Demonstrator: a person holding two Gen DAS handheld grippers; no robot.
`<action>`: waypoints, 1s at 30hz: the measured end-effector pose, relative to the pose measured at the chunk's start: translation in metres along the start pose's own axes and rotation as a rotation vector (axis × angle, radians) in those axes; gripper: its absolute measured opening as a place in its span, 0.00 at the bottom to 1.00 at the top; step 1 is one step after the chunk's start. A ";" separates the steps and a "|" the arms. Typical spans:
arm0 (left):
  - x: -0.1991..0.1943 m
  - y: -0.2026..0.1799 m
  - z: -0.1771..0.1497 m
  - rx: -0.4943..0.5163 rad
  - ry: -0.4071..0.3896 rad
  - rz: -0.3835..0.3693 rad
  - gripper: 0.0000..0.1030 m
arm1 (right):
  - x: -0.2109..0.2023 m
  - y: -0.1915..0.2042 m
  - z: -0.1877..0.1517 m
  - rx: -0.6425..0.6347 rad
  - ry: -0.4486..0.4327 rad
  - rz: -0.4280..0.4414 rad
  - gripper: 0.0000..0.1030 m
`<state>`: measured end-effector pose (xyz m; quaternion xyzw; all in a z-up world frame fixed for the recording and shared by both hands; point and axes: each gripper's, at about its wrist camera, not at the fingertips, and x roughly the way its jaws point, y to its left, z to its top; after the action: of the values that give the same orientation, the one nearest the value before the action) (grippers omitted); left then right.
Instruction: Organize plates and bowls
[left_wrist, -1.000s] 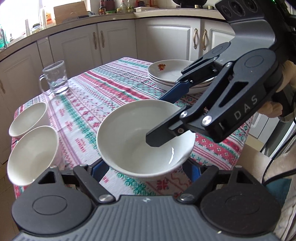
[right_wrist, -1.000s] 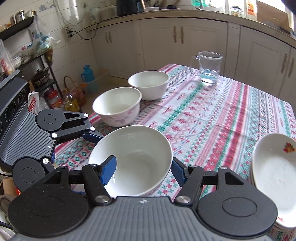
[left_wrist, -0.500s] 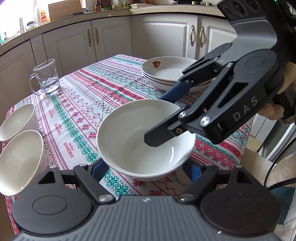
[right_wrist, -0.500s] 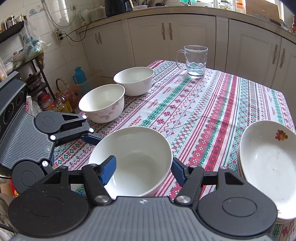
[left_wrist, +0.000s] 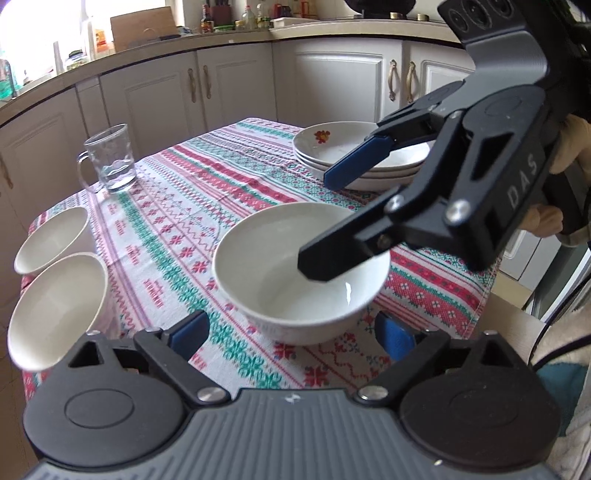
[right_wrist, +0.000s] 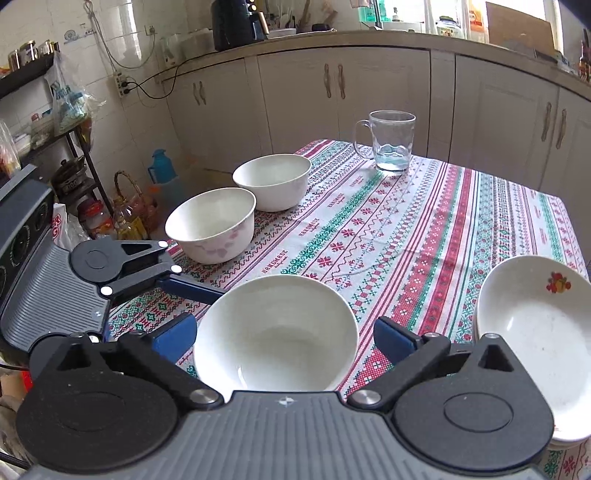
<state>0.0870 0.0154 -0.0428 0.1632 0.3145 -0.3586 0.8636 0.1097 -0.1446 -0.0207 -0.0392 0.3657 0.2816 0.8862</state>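
A white bowl (left_wrist: 295, 273) (right_wrist: 275, 328) sits on the patterned tablecloth (left_wrist: 207, 184) near the front edge. My left gripper (left_wrist: 291, 332) straddles it, jaws opening, both blue pads clear of its sides. My right gripper (right_wrist: 286, 334) (left_wrist: 332, 218) reaches over the same bowl from the right. Its jaws are opening too, and the pads stand off the rim on both sides. Two more white bowls (right_wrist: 210, 221) (right_wrist: 273, 179) stand side by side at the table's left edge. A stack of flower-printed plates (left_wrist: 354, 147) (right_wrist: 532, 325) lies at the right.
A glass mug (left_wrist: 110, 158) (right_wrist: 391, 142) with a little water stands at the far side of the table. White kitchen cabinets (right_wrist: 332, 92) run behind. A shelf with pots and bottles (right_wrist: 85, 177) stands left of the table. A person's hand (left_wrist: 569, 147) holds the right gripper.
Both grippers were shut on the front bowl; now both sets of jaws have spread wide and let it go. The bowl rests on the cloth.
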 end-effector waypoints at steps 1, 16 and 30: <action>-0.003 0.001 -0.002 -0.012 -0.002 0.004 0.93 | 0.000 0.001 0.000 -0.002 0.000 -0.001 1.00; -0.040 0.049 -0.029 -0.176 -0.044 0.233 0.95 | 0.007 0.026 0.019 -0.108 0.002 0.018 1.00; -0.041 0.102 -0.047 -0.280 -0.116 0.367 0.96 | 0.043 0.048 0.064 -0.198 0.035 0.032 1.00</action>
<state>0.1183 0.1309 -0.0446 0.0751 0.2761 -0.1574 0.9452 0.1493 -0.0667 0.0036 -0.1255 0.3520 0.3298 0.8669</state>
